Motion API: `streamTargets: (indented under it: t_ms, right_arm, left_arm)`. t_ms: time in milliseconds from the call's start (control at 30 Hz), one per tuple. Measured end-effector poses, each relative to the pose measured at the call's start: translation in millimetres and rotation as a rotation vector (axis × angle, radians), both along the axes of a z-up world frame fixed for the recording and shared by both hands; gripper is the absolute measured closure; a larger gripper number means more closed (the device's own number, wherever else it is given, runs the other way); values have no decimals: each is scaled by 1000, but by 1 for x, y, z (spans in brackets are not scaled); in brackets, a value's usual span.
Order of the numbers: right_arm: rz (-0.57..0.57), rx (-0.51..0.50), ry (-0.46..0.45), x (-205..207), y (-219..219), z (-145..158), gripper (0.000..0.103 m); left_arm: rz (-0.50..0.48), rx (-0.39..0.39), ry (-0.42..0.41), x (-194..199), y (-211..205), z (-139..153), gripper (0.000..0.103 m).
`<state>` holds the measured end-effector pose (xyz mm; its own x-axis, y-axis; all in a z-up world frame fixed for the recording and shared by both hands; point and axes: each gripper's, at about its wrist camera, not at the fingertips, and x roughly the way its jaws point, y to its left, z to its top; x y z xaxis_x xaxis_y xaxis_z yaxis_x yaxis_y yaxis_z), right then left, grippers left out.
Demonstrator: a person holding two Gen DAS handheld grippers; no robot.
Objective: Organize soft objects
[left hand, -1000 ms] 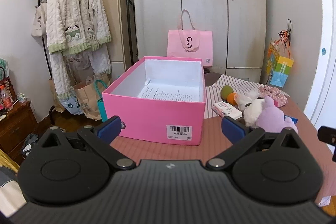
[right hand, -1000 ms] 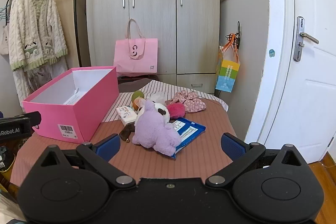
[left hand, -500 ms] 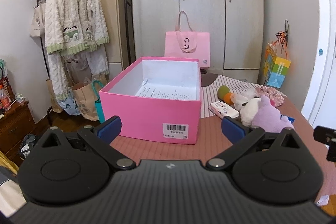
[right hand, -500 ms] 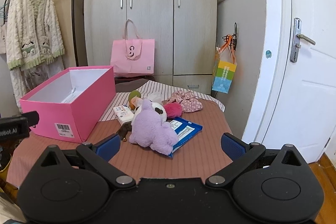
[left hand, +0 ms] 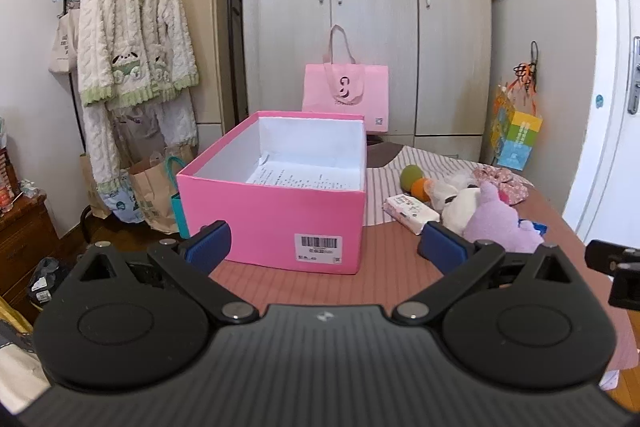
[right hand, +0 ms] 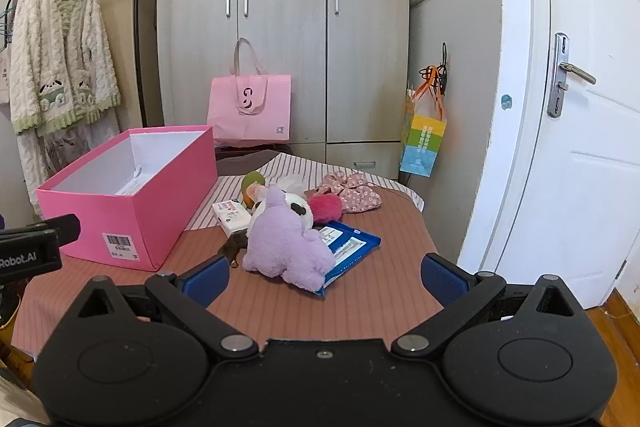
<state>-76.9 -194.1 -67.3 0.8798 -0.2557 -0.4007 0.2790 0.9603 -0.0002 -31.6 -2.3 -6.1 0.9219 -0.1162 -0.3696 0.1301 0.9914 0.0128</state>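
Drawing slightly back from the pink box [left hand: 276, 195], both sets of jaws spread and holding nothing, leaving purple plush [right hand: 286, 241] and other soft toys lying right of it, unsorted.

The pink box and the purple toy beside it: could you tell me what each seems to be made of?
The pink box looks like matte cardboard: flat stiff walls, white inside, a barcode sticker. The purple toy looks like plush fabric, with a fuzzy nap and rounded, slumped shape; its filling cannot be seen.
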Motion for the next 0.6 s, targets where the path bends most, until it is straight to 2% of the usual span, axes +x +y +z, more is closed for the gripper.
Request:
streamTargets:
  t_ms: [600]
  right_arm:
    - [-16,19,8,-5,-14,-7,0]
  left_arm:
    - [23,25,5,-2,-2,-8,0]
